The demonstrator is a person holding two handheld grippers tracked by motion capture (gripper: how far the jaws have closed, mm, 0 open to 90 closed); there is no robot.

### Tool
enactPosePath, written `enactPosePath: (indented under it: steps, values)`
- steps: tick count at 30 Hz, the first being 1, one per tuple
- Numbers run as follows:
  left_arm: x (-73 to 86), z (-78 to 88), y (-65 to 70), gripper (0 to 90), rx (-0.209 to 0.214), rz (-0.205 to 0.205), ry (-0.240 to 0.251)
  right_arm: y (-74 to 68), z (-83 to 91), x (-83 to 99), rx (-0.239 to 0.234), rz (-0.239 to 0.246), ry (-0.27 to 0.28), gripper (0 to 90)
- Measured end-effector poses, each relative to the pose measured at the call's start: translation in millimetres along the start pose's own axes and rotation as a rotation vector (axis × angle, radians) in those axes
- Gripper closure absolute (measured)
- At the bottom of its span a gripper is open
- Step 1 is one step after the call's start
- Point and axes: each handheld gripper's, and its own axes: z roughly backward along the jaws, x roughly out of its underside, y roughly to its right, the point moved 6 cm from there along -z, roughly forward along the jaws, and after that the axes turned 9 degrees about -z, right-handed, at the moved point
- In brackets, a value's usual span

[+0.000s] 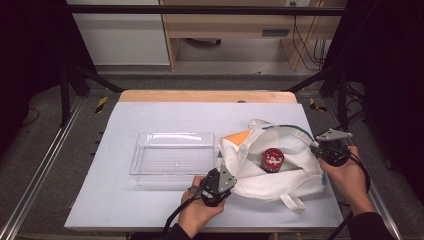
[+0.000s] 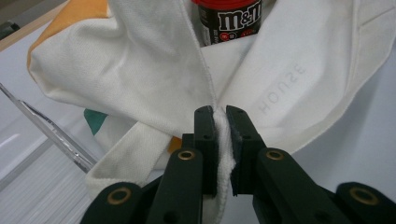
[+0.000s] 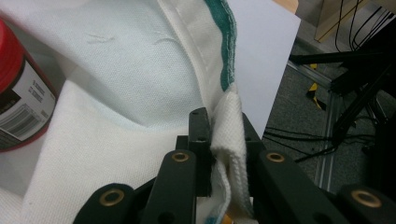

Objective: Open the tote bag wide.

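Both grippers are clamping the white tote bag (image 1: 295, 167): the left gripper (image 1: 220, 181) its near-left rim, the right gripper (image 1: 320, 145) its right rim, stretching the mouth wide around the upright M&M's canister (image 1: 273, 159) between them.

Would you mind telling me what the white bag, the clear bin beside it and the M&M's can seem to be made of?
White bag: apparently woven cotton canvas, matte; weave and stitched hems show. Clear bin: seemingly rigid transparent plastic, glossy, the table visible through it. M&M's can: red lid and printed label; body material unclear.
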Motion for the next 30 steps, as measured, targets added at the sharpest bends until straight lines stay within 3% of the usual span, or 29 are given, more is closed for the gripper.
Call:
enactPosePath:
  steps: [9, 14, 18, 25, 30]
  values:
    - [7.0, 2.4, 0.8, 84.4, 0.007, 0.009, 0.002, 0.3, -4.7, 3.0, 0.013, 0.007, -0.016, 82.0]
    - [10.1, 4.7, 1.0, 84.5, 0.008, 0.009, -0.002, 6.5, -1.2, 0.0, 0.056, 0.034, -0.014, 82.0]
    - [14.2, 4.8, 2.5, 84.5, 0.01, 0.017, 0.0, 8.1, -1.3, -2.0, 0.075, 0.016, -0.017, 82.0]
    - [18.6, 4.8, 5.0, 84.5, 0.017, 0.018, -0.003, 6.8, -9.3, 6.9, 0.049, 0.0, -0.046, 81.9]
    - [18.8, 5.9, 5.1, 84.5, 0.017, 0.019, 0.0, 6.3, -6.0, 5.9, 0.038, -0.013, -0.028, 81.3]
